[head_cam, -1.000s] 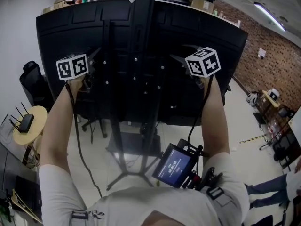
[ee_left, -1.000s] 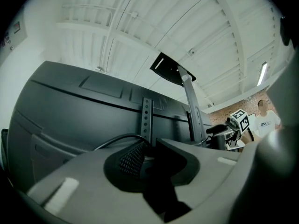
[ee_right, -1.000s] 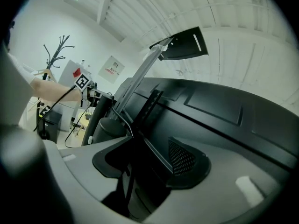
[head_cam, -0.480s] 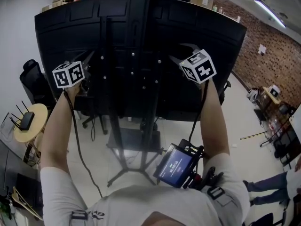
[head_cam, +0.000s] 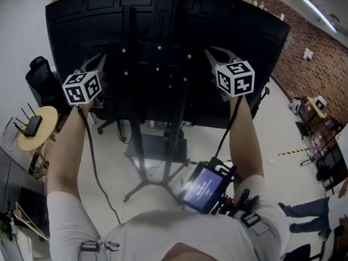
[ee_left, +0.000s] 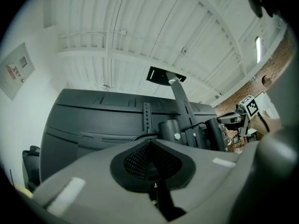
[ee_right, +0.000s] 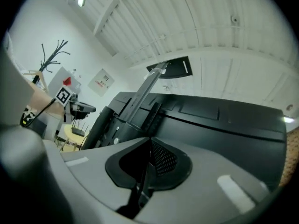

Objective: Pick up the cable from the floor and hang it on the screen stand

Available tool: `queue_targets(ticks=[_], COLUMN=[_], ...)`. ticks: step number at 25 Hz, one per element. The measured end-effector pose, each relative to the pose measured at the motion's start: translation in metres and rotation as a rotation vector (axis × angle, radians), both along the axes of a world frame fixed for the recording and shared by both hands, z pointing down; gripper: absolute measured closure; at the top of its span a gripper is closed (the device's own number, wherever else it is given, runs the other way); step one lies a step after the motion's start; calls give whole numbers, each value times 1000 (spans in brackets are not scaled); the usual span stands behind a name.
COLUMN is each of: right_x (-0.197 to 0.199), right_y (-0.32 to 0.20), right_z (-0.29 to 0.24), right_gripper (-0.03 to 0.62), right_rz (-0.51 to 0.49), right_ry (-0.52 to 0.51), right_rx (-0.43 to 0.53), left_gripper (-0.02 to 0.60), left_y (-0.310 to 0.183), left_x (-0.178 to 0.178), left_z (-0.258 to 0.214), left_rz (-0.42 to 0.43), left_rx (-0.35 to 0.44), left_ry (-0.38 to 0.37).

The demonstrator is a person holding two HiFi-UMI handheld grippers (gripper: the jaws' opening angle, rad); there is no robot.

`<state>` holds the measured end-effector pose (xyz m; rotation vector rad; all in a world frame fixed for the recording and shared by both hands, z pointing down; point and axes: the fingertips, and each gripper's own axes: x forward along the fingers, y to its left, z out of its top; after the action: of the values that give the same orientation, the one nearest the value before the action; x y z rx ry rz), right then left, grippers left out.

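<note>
The big black screen [head_cam: 163,26] shows its back, mounted on a black stand [head_cam: 136,145] with spread legs on the floor. A thin black cable [ee_left: 140,135] lies by the mount on the stand's column [ee_left: 180,101]. My left gripper [head_cam: 102,60] is raised at the screen's left half, shut and empty [ee_left: 149,141]. My right gripper [head_cam: 217,53] is up at the right half; its jaws have just been closing and stand shut [ee_right: 149,141] with nothing seen between them. No cable hangs from either gripper's jaws.
A round wooden table [head_cam: 24,145] with a router stands at the left, beside a black office chair [head_cam: 41,78]. A brick wall [head_cam: 310,48] runs along the right. A display unit [head_cam: 204,189] hangs at the person's waist. Another person's legs [head_cam: 304,211] are at the lower right.
The right gripper's jaws have gone from open to shut. Both grippers have shifted a little lower against the back of the screen.
</note>
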<state>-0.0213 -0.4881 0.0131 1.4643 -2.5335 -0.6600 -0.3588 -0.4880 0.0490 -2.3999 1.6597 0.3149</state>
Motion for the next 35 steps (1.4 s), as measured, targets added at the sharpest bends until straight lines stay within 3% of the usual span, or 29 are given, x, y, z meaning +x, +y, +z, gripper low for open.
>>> queue_targets(ticks=[3, 10, 16, 25, 30, 35], right_x=[-3, -10, 0, 22, -1, -21], right_y=[5, 33, 74, 132, 176, 215], right_z=[6, 40, 86, 174, 214, 244], right_gripper=[580, 582, 582, 582, 582, 582], right_rz=[-45, -190, -347, -504, -587, -604], right_ry=[-71, -115, -173, -220, -229, -230], right_rx=[-21, -45, -110, -227, -305, -359], left_gripper=[578, 579, 578, 579, 579, 580], left_y=[16, 72, 139, 236, 296, 334], left_x=[15, 68, 122, 181, 179, 166], left_z=[3, 24, 66, 138, 174, 203], left_rz=[-19, -94, -177, -322, -426, -457], left_rx=[-3, -2, -35, -86, -135, -174], left_ry=[-15, -19, -22, 10, 33, 63])
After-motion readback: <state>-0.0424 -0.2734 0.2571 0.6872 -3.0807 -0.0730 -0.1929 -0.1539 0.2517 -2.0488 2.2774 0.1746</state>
